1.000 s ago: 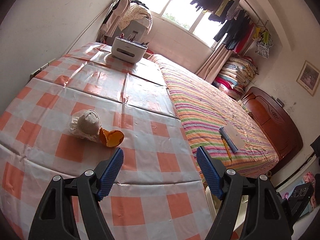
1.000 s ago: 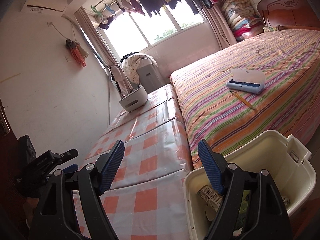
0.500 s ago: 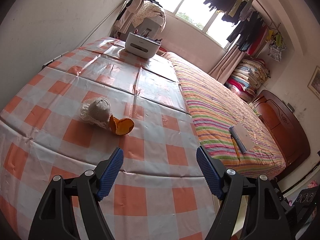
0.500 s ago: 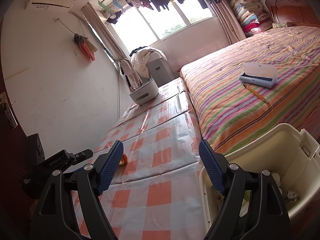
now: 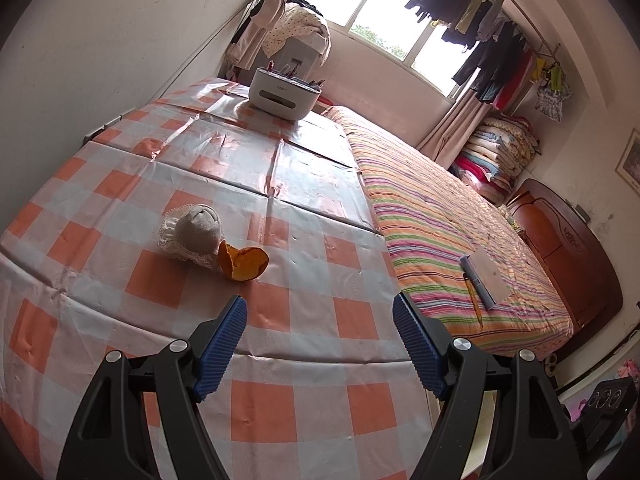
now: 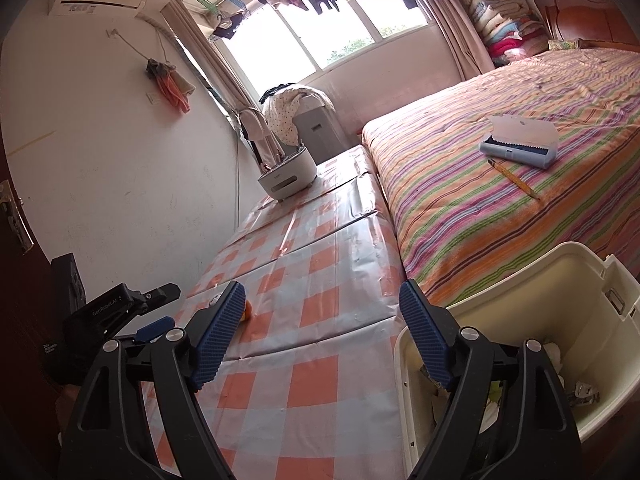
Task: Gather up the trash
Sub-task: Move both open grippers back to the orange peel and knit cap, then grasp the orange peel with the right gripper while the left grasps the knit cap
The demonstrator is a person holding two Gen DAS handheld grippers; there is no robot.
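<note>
Two bits of trash lie on the worktop (image 5: 168,284) in front of my left gripper (image 5: 320,344): a piece of orange peel (image 5: 242,263) and a gray lump in a white lacy wrapper (image 5: 191,232). They touch each other, with the peel on the right side. My left gripper hangs above the checked cloth, near the peel but not touching it. Its blue fingers (image 5: 222,346) are spread wide with nothing between them.

My right gripper (image 6: 322,340) is spread wide too, and it holds nothing. Under its right finger sits a cream bin (image 6: 516,276), just beside the worktop's edge. I can see some scraps inside the bin, but they are partly hidden, so I cannot tell what they are. From this side, only a tiny bit of the orange peel (image 6: 247,309) peeks out past the left finger.

At the far end of the worktop stands a white box (image 5: 285,94) with small things poking out of its top. Beside the worktop is a bed (image 5: 432,216) with a striped cover. A blue and white case (image 6: 520,147) and a yellow pencil (image 6: 514,179) lie on the bed, close together.
</note>
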